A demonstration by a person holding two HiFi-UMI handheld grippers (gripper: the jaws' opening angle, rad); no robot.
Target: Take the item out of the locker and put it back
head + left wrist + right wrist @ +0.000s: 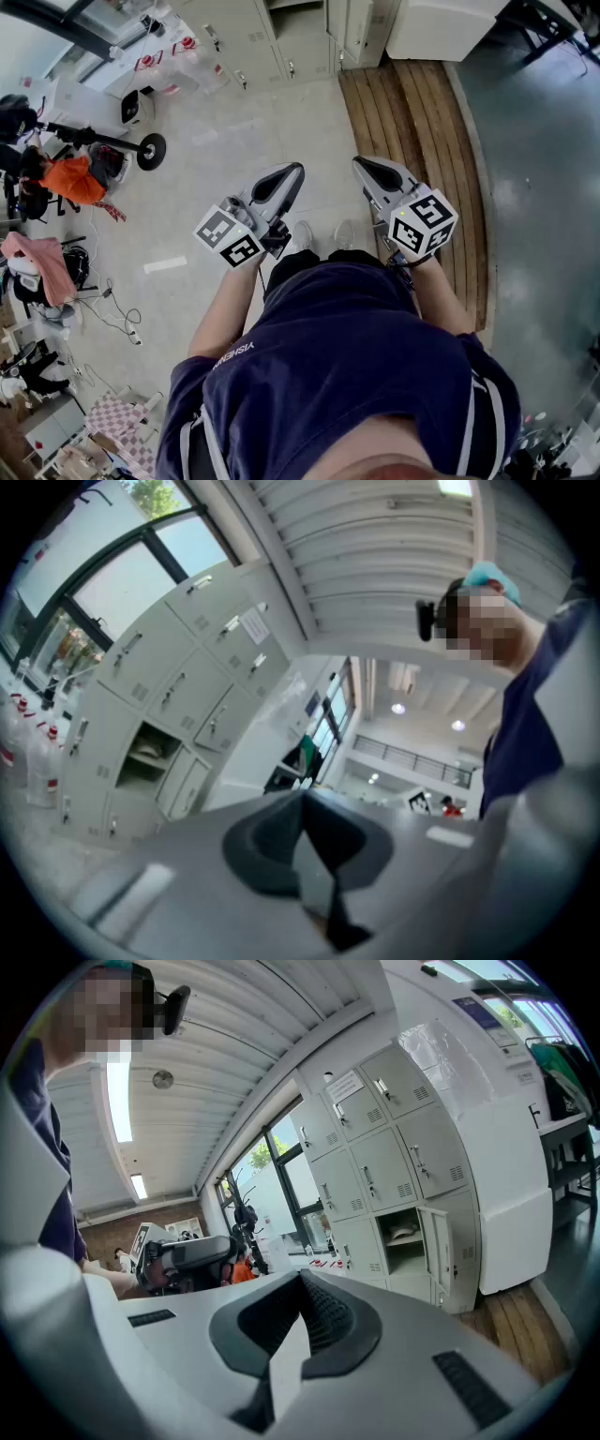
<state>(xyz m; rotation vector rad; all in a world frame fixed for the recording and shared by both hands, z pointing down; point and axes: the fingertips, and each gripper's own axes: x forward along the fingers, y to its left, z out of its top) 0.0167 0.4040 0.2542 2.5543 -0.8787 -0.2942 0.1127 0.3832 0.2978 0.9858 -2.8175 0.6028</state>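
A bank of grey lockers (234,42) (375,1147) (178,667) stands ahead of me across the floor. One lower compartment (409,1238) (148,755) is open, its door (437,1252) swung to the right. A pale item (405,1233) lies on the shelf inside; I cannot make out what it is. My left gripper (293,172) (302,797) and right gripper (362,165) (302,1275) are held side by side in front of my body, well short of the lockers. Both have their jaws closed together with nothing between them.
A strip of wooden planks (422,122) runs along the floor to the right, next to a white cabinet (441,23). At the left are a wheeled machine (141,150), an orange garment (75,178), cables, and white bottles with red caps (164,56).
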